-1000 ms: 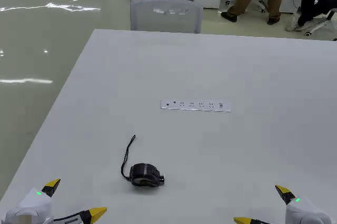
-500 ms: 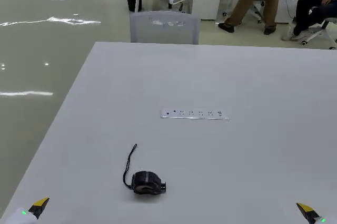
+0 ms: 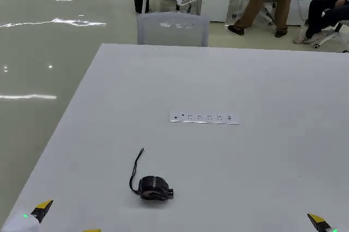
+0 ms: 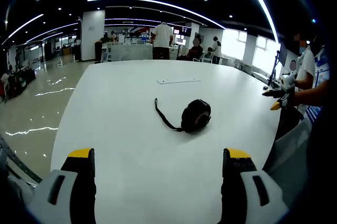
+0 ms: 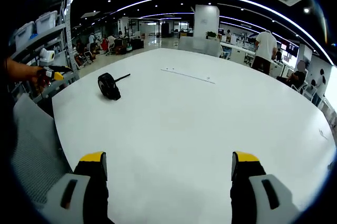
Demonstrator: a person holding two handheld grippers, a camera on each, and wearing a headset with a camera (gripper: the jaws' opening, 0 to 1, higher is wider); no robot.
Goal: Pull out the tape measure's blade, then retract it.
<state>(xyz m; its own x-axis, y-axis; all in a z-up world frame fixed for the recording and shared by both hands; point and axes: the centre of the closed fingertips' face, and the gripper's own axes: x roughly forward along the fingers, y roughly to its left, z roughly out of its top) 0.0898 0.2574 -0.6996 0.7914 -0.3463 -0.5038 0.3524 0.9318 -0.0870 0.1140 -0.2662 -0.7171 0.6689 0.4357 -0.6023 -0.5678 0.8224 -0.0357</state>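
Head view: a broad white table (image 3: 245, 79) with a smooth, matte top spreads across the scene, and beyond its left edge lies a glossy pale floor (image 3: 43, 41) that mirrors the ceiling lights. A grey chair (image 3: 172, 29) with a curved plastic back stands pushed up to the far edge.

The left gripper (image 4: 159, 155) and the right gripper (image 5: 169, 157) have white shells and dark jaws capped in yellow. Each is spread wide with nothing between its jaws, low over the near edge of the table and well apart from the other.

A thin white power strip (image 3: 204, 118) lies flat near the table's middle, showing a row of small dark sockets.

The tape measure (image 3: 154, 188) sits alone on the table between the strip and the near edge, nearer the left gripper — a small, rounded, dark case lying on its side, a short stub at its right end. Its black wrist strap (image 3: 136, 166) trails away from it in a slack line toward the far edge.
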